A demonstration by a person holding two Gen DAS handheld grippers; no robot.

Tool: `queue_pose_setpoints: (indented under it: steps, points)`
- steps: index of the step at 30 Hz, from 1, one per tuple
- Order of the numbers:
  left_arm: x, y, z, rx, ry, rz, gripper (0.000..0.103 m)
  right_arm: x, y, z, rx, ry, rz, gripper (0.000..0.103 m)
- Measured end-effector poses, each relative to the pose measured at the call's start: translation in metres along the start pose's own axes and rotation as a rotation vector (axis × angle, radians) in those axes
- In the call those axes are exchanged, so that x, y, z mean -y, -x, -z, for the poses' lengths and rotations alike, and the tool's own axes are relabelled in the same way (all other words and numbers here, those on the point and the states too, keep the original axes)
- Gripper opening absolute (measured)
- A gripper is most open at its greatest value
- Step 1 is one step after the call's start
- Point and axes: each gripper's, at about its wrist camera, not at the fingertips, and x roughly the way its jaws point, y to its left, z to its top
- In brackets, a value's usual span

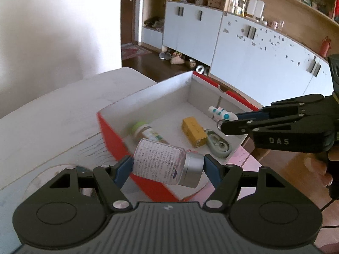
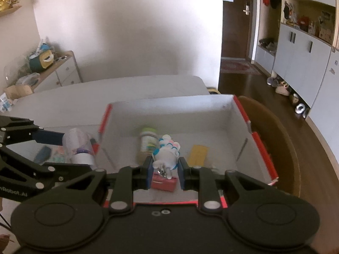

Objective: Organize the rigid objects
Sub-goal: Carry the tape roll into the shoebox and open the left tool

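Left tool (image 1: 167,165) is clamped on a bottle (image 1: 163,163); right tool (image 2: 164,172) grips a toy (image 2: 167,154). Advise releasing both low inside the box (image 1: 169,89), clear of its walls.

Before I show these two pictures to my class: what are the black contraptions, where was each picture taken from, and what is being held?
They are hand-held grippers, one in each of a person's hands, each with a camera looking along its fingers. One picture is from the left gripper, one from the right gripper. The left is shut on a clear bottle with a silver cap, end to end. The right is shut on a small white toy figure. Both are over a red box with a white inside, standing on a pale table. In the box lie a green-capped jar, a yellow carton and a grey tape dispenser.
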Motion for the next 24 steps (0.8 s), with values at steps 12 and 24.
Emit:
queue_pose_setpoints:
  steps: [12, 24]
  points:
    - [0.025, -0.082, -0.033, -0.098, -0.029, -0.020, 0.073, 0.049, -0.045, 0.007, -0.093, 0.013, 0.038, 0.023]
    - [0.028, -0.153, -0.068, -0.178, -0.044, -0.071, 0.073, 0.056, -0.076, 0.013, -0.183, 0.055, 0.019, 0.023]
